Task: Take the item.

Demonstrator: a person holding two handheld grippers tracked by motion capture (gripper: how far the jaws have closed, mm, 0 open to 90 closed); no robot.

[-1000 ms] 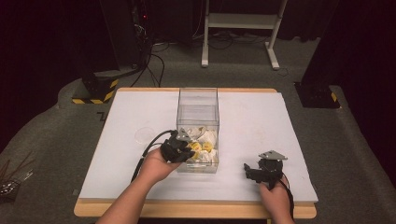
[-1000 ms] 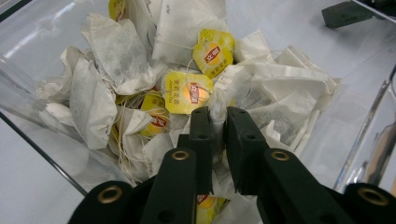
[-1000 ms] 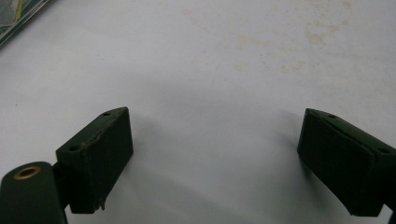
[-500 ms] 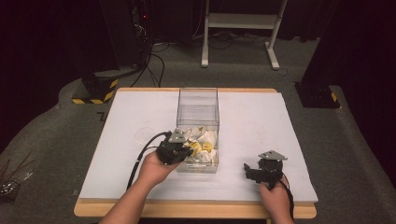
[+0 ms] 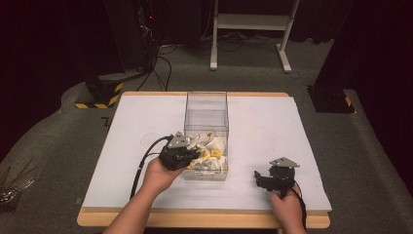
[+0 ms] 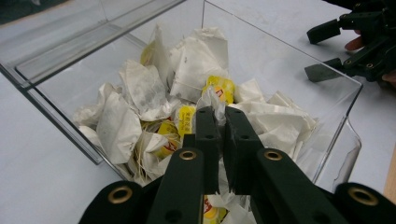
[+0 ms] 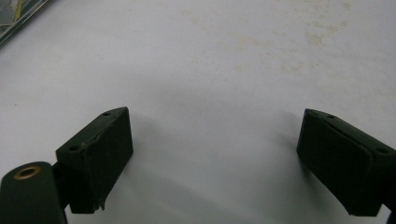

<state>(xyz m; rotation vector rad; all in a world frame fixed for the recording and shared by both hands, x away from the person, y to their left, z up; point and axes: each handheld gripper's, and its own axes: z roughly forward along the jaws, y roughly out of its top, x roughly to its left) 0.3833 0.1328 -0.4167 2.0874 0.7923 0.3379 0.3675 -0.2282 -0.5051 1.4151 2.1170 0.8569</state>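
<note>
The left gripper (image 6: 215, 112), at the centre of the left gripper view, has its two black jaws pinched almost together on the corner of a white paper tea bag (image 6: 212, 100), apparently to draw a single bag out of the heap rather than scoop several. It reaches in over the near rim of the clear, open-topped rectangular plastic box (image 5: 206, 109), which sits mid-frame in the high view on the white tabletop (image 5: 292, 131). The right gripper (image 5: 259, 178), lower right in the high view, rests low over bare tabletop, its jaws spread wide and empty, likely parked out of the way. The tea bags (image 6: 154, 93) lie piled at the box's near end: crumpled white sachets, some with small yellow tags (image 6: 186, 119).
</note>
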